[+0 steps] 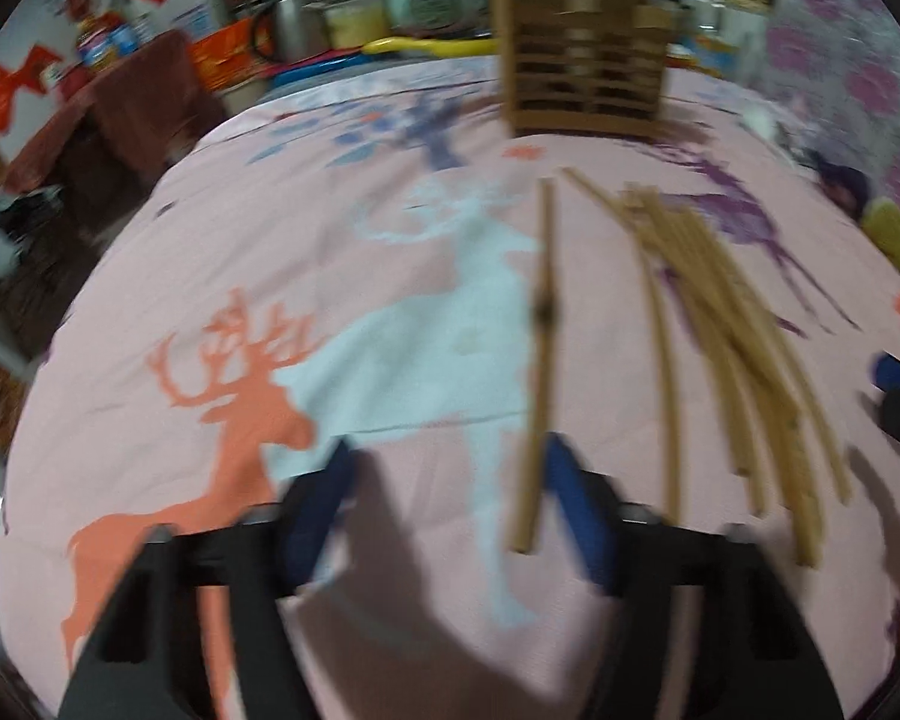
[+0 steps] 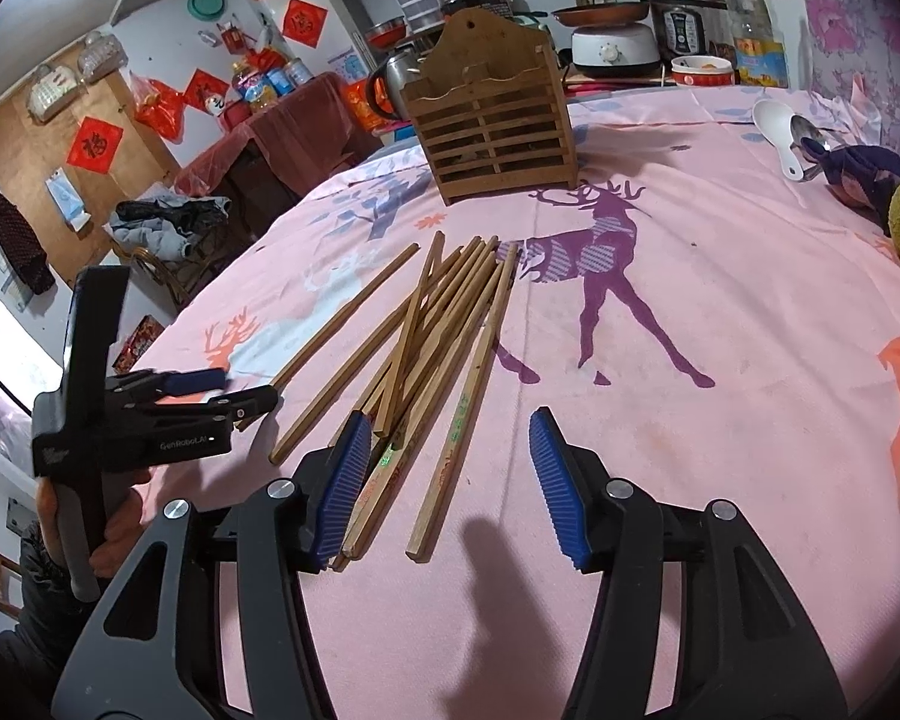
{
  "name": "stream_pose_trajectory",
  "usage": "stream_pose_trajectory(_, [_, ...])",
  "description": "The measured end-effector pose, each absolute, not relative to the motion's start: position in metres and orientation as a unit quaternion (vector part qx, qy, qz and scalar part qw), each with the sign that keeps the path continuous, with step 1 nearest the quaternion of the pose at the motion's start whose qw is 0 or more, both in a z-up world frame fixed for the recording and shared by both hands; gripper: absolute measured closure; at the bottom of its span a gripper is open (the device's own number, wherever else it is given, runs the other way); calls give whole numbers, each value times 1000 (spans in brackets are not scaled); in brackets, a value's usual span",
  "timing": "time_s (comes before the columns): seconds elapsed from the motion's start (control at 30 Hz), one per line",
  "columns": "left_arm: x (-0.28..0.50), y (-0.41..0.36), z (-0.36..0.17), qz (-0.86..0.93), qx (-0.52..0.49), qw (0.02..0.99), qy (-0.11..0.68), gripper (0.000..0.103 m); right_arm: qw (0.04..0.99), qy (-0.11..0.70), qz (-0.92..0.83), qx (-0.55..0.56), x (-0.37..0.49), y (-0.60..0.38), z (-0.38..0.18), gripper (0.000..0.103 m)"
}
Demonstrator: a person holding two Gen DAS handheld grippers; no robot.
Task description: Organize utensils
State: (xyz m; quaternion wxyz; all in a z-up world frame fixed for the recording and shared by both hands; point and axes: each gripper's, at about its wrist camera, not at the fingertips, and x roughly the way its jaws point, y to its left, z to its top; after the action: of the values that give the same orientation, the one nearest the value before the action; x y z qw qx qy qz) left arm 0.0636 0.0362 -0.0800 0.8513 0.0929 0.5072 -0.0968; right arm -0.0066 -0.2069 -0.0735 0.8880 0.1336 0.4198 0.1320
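**Two claws wide open over loose chopsticks**

Two claws are in play, neither gripping anything. The left gripper (image 1: 444, 480) has its blue ribbed pads spread wide, and one separate wooden chopstick (image 1: 543, 354) runs forward from just inside its right pad, lying on the pink deer-print tablecloth (image 1: 270, 228). That view is motion-blurred, so I cannot tell whether pad and stick touch. Off to its right, the loose pile of wooden chopsticks (image 1: 726, 324) fans across the cloth.

The right gripper (image 2: 450, 480) is equally wide open. The pile (image 2: 432, 324) lies ahead and left of it, the nearest ends reaching its left pad, and one stick (image 2: 459, 426) sits between the pads. Straight ahead, well beyond the pile, stands the slatted wooden utensil holder (image 2: 489, 132), upright. Far right, a white plastic spoon (image 2: 777, 132) rests near a dark cloth (image 2: 858, 171).
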Motion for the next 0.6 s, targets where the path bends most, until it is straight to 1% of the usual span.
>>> stream_pose_trajectory(0.03, [62,34,-80,-105,95,851,505,67,888,420,132,133,-7,-207,-73,48])
stream_pose_trajectory(0.07, [60,31,-79,-116,95,851,504,72,888,419,133,134,-6,-207,-73,48])
stream_pose_trajectory(0.13, [55,28,-78,-131,93,850,502,94,889,417,134,132,-7,-207,-73,48])
stream_pose_trajectory(0.2, [49,24,-78,-146,91,848,501,97,890,416,136,128,-8,-204,-72,48])
stream_pose_trajectory(0.33, [45,24,-73,-157,74,854,490,97,891,427,130,87,-4,-189,-72,48])
stream_pose_trajectory(0.47, [52,31,-76,-149,50,852,500,96,894,430,124,23,-1,-163,-71,50])
stream_pose_trajectory(0.5, [53,34,-76,-150,44,850,503,96,894,431,125,9,0,-157,-71,55])
stream_pose_trajectory(0.53, [55,36,-77,-151,37,848,507,96,892,434,127,-8,2,-150,-72,62])
stream_pose_trajectory(0.57, [56,37,-78,-153,31,846,510,96,890,436,129,-16,4,-146,-73,65])
stream_pose_trajectory(0.6, [58,39,-78,-155,25,844,513,96,888,440,131,-24,6,-142,-74,73])
